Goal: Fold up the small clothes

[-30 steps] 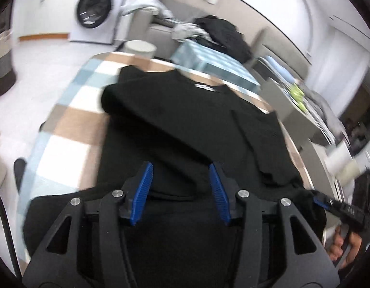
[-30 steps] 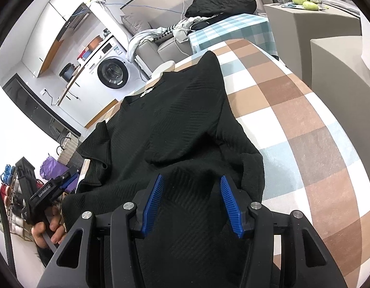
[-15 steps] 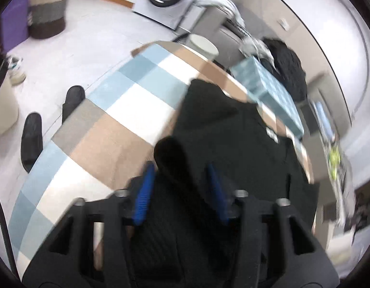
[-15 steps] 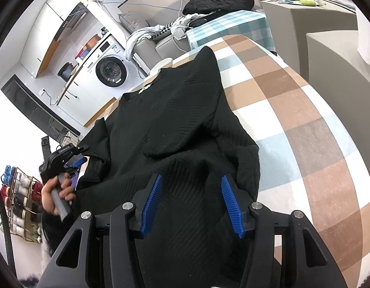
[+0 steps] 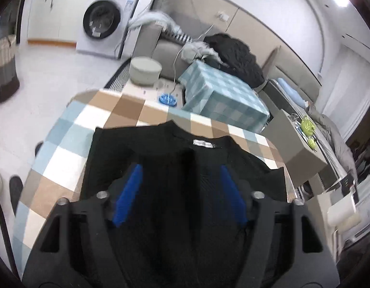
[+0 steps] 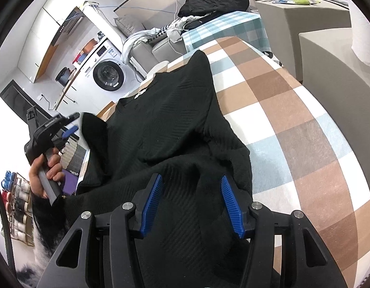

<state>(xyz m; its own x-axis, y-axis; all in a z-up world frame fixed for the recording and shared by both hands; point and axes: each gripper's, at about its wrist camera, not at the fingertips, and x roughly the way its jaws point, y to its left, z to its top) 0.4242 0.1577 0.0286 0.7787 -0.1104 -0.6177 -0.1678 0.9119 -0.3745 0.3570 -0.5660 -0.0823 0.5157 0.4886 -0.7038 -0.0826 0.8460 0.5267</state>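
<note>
From my left gripper (image 5: 180, 192), jaws just opened wide and holding nothing, the black top (image 5: 175, 158) on the checked table (image 5: 72, 148) hides its own hem. My right gripper (image 6: 191, 201) stands half open over bunched cloth, grip unclear, and only this view shows the hand (image 6: 44, 170).

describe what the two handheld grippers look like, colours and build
Both match: black plastic frames with triangular cut-outs, silver bolt heads at the joints, and ribbed blue pads on two fingers. See the left gripper and right gripper. The right wrist view shows the left gripper's grey handle.
</note>
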